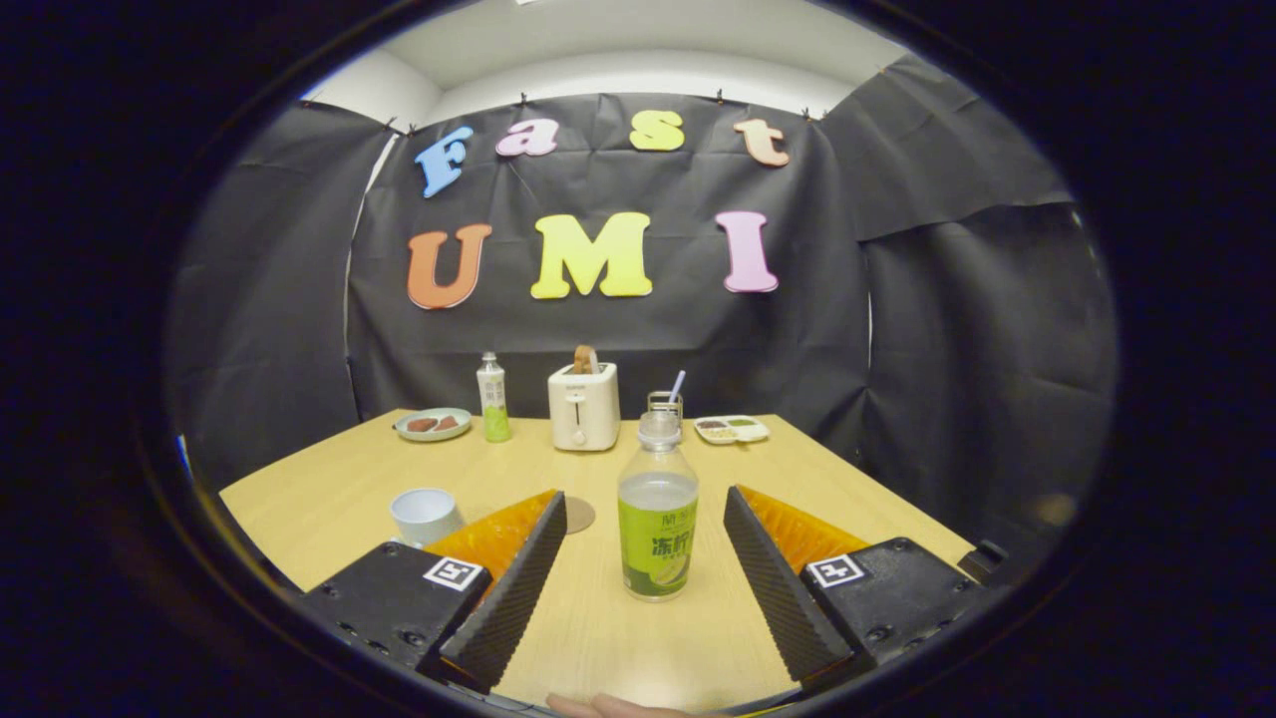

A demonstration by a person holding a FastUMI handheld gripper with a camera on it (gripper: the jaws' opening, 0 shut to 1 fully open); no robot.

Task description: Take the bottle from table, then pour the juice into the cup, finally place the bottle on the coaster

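Juice bottle [657,509] stands upright on the wooden table [847,489], its long axis vertical and its clear cap pointing straight up, between the two fingers of the gripper [645,509] and touching neither. Jaws are spread wide, one to each side of the bottle with bare tabletop showing in both gaps. Its green label faces the camera; the printed characters on it are too small to read with confidence. Clear liquid fills the bottle to the shoulder. Each finger base carries a small square black-and-white marker.

Just outside the left finger sits a white cup [426,515], and a round coaster [578,516] peeks out beside that finger's tip. Well beyond the jaws, along the far edge of the table, stand a second, slimmer green-labelled bottle [492,397], a white toaster [584,406] with a slice of bread in its slot, a plate of food [433,424], a glass holding a straw [666,401] and a small divided tray [732,429].
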